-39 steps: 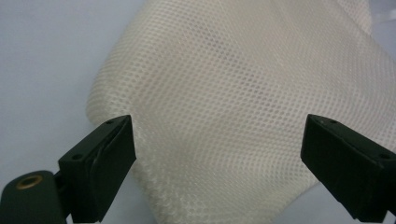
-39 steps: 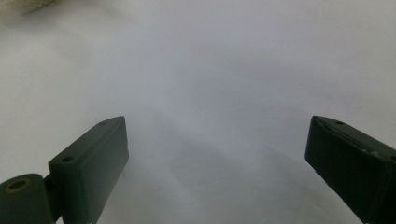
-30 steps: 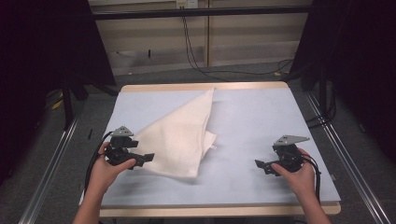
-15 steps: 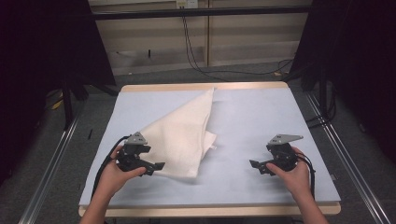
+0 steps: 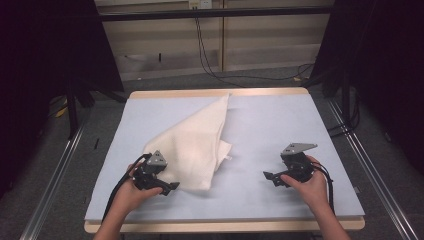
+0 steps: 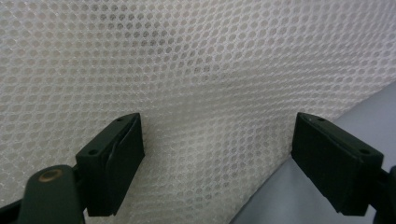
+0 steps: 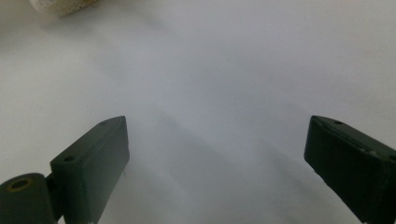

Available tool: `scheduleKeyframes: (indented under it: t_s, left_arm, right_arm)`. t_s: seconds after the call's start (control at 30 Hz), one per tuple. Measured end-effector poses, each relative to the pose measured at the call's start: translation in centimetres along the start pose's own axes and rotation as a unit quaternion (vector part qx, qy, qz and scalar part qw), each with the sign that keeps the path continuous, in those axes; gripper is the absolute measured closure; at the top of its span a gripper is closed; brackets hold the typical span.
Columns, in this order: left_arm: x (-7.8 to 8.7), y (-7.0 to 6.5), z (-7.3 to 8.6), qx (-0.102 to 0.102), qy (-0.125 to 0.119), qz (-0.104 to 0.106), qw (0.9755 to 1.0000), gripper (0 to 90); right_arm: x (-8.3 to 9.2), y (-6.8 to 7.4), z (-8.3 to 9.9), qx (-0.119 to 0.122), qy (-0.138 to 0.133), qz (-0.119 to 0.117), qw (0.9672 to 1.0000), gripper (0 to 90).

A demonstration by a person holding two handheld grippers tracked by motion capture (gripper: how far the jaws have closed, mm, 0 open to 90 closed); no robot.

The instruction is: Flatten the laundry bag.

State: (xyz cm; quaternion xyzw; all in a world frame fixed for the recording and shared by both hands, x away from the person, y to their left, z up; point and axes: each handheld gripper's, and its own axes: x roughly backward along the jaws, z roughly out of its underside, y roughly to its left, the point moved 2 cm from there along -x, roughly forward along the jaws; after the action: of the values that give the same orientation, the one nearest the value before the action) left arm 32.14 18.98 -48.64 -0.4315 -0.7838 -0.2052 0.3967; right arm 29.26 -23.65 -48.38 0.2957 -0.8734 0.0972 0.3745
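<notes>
A cream mesh cloth (image 5: 195, 145) lies folded into a rough triangle on the pale blue table mat (image 5: 270, 125), its point toward the far edge. My left gripper (image 5: 170, 187) is low at the cloth's near left corner. In the left gripper view the mesh cloth (image 6: 196, 70) lies close under my left gripper (image 6: 217, 158), whose jaws stand wide apart. They have just closed a little, and the pads do not press the fabric. My right gripper (image 5: 267, 177) rests over bare mat to the right, pointing left. Seen in its own view, the right gripper (image 7: 217, 163) is open and holds nothing, with a cloth edge (image 7: 60, 5) far off.
The mat covers a wooden table (image 5: 225, 226) whose edge shows at front and back. Metal rails (image 5: 50, 180) run along both sides on the floor, and cables (image 5: 210, 55) hang behind the table. Bare mat (image 5: 280, 115) lies right of the cloth.
My left hand has moved right and toward the near edge, lowering onto the cloth's near corner. The right hand has shifted only slightly left.
</notes>
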Motion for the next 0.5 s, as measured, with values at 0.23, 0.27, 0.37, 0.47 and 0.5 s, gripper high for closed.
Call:
scheduleKeyframes:
  t_s: [0.23, 0.27, 0.37, 0.47, 0.5]
  left_arm:
    - [-0.31, -0.17, -0.25, 0.012, 0.010, -0.005, 0.9999, 20.2]
    - [-0.24, -0.16, -0.29, 0.012, 0.015, -0.005, 0.9998, 20.2]
    - [-0.26, -0.20, -0.39, 0.017, 0.018, -0.006, 0.9997, 23.1]
    - [-0.18, -0.10, -0.52, 0.018, 0.027, -0.004, 0.9995, 24.1]
    - [-0.19, -0.11, -0.58, 0.023, 0.025, -0.008, 0.9994, 27.1]
  right_arm:
    - [0.20, -0.16, -0.04, 0.001, -0.002, 0.004, 1.0000, 6.3]
    - [0.20, -0.16, -0.04, 0.001, -0.002, 0.004, 1.0000, 6.3]
    - [0.30, -0.20, -0.08, 0.000, -0.002, 0.006, 1.0000, 6.6]
    - [0.45, -0.23, -0.08, -0.006, -0.002, 0.007, 1.0000, 6.6]
    - [0.43, -0.27, -0.10, -0.003, -0.006, 0.005, 1.0000, 6.8]
